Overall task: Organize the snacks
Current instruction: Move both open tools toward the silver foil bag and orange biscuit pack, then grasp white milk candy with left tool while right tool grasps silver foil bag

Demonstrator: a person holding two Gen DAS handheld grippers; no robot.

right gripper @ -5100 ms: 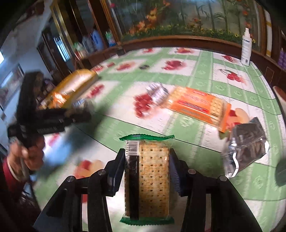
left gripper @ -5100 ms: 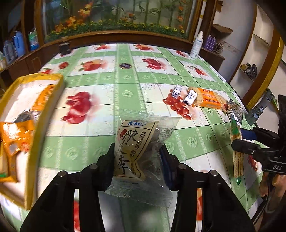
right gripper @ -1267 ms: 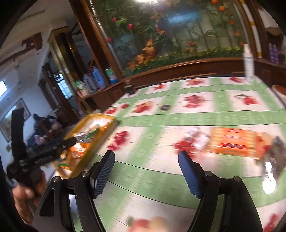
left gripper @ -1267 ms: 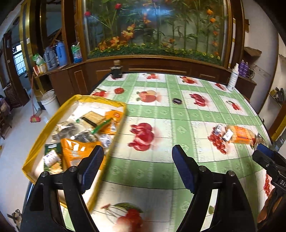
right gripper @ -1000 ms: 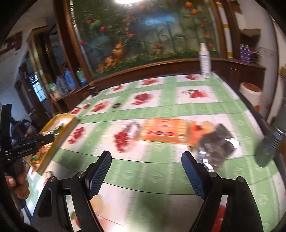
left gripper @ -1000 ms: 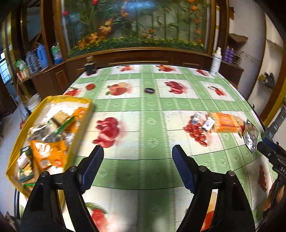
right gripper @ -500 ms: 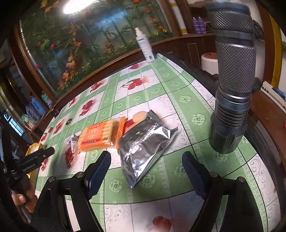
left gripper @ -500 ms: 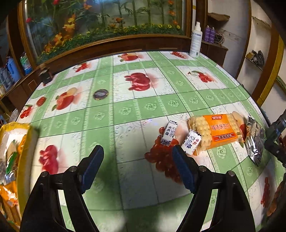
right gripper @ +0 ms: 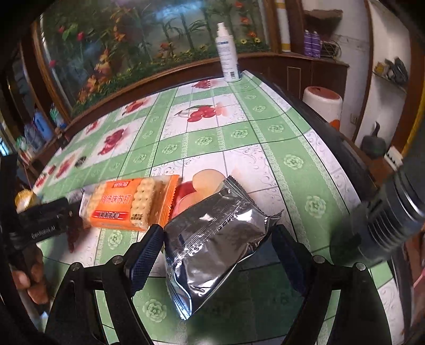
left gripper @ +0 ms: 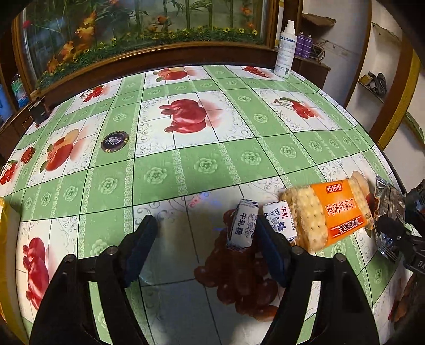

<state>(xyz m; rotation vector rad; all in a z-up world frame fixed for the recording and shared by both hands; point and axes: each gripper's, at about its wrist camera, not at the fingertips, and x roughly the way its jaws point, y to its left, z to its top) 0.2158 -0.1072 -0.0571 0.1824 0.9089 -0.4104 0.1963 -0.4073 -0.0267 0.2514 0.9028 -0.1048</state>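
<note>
We're in a home, a lived-in dining room: a round table [left gripper: 202, 164] under a fruit-print green oilcloth, a big planted aquarium [left gripper: 138, 24] framed in dark wood behind it, a spray bottle [left gripper: 285, 50] at the far edge, 2 purple cans [left gripper: 304, 44] and shoes [left gripper: 375, 83] on wall shelves.
</note>
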